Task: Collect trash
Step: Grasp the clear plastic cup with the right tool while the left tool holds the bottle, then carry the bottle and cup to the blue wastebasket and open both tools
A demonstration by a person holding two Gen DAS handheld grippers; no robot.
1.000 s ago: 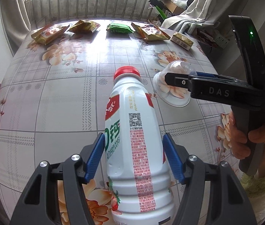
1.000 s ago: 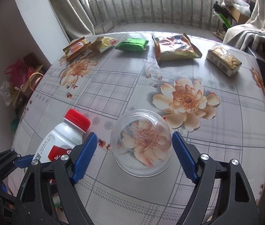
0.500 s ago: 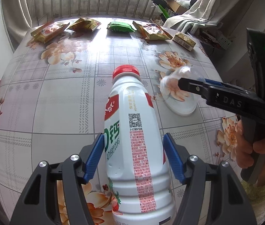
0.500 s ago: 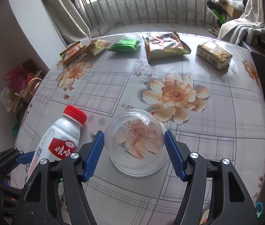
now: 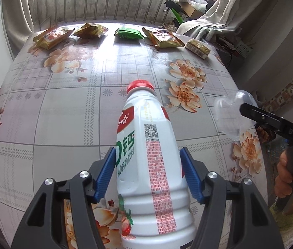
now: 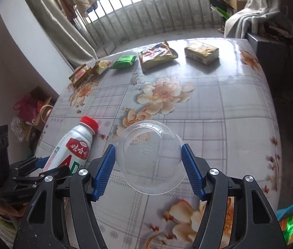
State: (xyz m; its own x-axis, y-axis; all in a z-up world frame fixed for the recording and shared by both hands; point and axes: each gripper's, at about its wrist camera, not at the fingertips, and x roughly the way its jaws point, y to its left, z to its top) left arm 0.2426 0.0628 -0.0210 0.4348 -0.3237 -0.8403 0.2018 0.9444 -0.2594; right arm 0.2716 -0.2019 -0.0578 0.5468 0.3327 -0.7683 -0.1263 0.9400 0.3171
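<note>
My left gripper (image 5: 147, 166) is shut on a white milk-drink bottle (image 5: 148, 159) with a red cap, held tilted above the flowered table (image 5: 63, 114); the bottle also shows in the right wrist view (image 6: 74, 147). My right gripper (image 6: 146, 161) is shut on a clear plastic dome lid (image 6: 148, 155) and holds it lifted off the table. The lid shows in the left wrist view (image 5: 229, 114) at the right, past the table's edge.
Several snack packets lie along the far edge: a yellow one (image 5: 51, 36), a green one (image 5: 128, 33), an orange one (image 5: 164, 38) and a gold box (image 5: 197, 48). A blue basket (image 6: 291, 222) with wrappers stands on the floor at the right. Railing and curtains are behind.
My right gripper closed on the dome lid, lifted it off the table and moved it right. My left gripper kept hold of the bottle and rose slightly.
</note>
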